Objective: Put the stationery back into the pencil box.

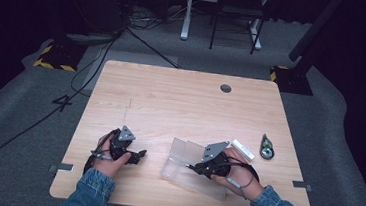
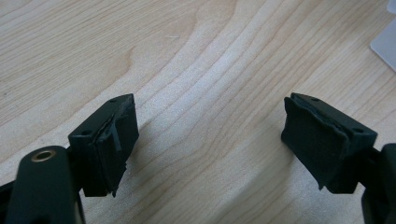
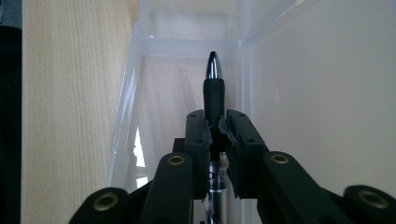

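My right gripper is shut on a pen with a black grip and a silver tip. The tip points into a clear plastic box. From the high view, the right gripper lies low over the clear box, whose lid stands open, near the table's front edge. My left gripper rests at the front left of the table, apart from the box. Its jaws stand wide open over bare wood in the left gripper view, with nothing between the left gripper pads.
A small white block and a small grey-green object lie to the right of the box. A round cable hole sits near the table's far edge. A corner of the clear box shows at upper right in the left gripper view.
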A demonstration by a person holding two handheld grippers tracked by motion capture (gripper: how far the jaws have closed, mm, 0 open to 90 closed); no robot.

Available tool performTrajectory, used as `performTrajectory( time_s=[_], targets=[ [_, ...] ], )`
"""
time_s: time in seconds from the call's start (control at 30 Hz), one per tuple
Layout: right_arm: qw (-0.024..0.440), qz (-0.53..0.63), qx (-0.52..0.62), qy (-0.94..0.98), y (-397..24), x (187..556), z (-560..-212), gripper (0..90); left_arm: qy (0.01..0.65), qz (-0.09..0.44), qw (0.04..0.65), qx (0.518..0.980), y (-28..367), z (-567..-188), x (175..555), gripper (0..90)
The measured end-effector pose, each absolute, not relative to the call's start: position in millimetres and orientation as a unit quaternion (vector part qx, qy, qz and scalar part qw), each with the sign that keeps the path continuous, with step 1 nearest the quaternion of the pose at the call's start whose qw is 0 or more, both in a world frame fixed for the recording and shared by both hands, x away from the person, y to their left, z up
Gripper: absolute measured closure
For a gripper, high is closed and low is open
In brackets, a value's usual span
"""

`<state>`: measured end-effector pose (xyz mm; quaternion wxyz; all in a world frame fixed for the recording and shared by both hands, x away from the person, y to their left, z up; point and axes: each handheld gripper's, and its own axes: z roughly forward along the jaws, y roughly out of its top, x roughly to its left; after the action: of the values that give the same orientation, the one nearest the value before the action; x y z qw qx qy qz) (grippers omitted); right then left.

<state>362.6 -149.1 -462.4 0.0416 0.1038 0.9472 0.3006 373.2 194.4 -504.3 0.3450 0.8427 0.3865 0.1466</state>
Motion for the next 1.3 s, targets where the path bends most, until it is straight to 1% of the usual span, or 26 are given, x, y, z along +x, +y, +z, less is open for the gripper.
performTrajectory(
  time_s=[0.17, 0.43, 0.67, 0.7, 0.9, 1.0, 1.07, 1.17, 1.27, 1.3],
  targets=[
    [0.054, 0.286, 0.092, 0.952, -144.7, 359.2, -467.9, 79.7, 0.386, 0.147, 0.345, 0.843, 194.4, -504.3, 373.2, 18.6],
    [0.092, 0.266, 0.089, 0.955, -138.6, 350.9, -470.3, 79.6, 0.386, 0.147, 0.345, 0.843, 194.4, -504.3, 373.2, 18.6],
    [0.147, 0.245, 0.073, 0.956, -130.8, 336.7, -472.8, 73.2, 0.386, 0.147, 0.345, 0.843, 194.4, -504.3, 373.2, 18.6],
    [0.146, 0.245, 0.072, 0.956, -130.5, 335.8, -473.4, 72.3, 0.386, 0.147, 0.345, 0.843, 194.4, -504.3, 373.2, 18.5],
    [0.143, 0.268, 0.082, 0.949, -134.1, 336.8, -471.4, 74.2, 0.384, 0.149, 0.344, 0.844, 194.4, -504.1, 373.1, 18.6],
    [0.139, 0.28, 0.088, 0.946, -136.5, 337.0, -467.2, 76.8, 0.383, 0.149, 0.343, 0.844, 194.5, -504.0, 373.1, 18.6],
    [0.117, 0.287, 0.092, 0.946, -136.6, 336.2, -465.1, 79.5, 0.383, 0.148, 0.344, 0.844, 194.4, -504.1, 373.1, 18.5],
    [0.088, 0.288, 0.097, 0.948, -135.0, 335.2, -466.1, 80.4, 0.382, 0.148, 0.344, 0.845, 194.4, -504.0, 373.1, 18.5],
    [0.06, 0.282, 0.109, 0.951, -134.6, 337.4, -471.5, 77.7, 0.383, 0.148, 0.344, 0.845, 194.2, -504.0, 372.8, 18.6],
    [0.055, 0.279, 0.115, 0.952, -134.5, 338.3, -473.7, 75.0, 0.383, 0.148, 0.344, 0.845, 194.2, -504.0, 372.8, 18.6]
  ],
)
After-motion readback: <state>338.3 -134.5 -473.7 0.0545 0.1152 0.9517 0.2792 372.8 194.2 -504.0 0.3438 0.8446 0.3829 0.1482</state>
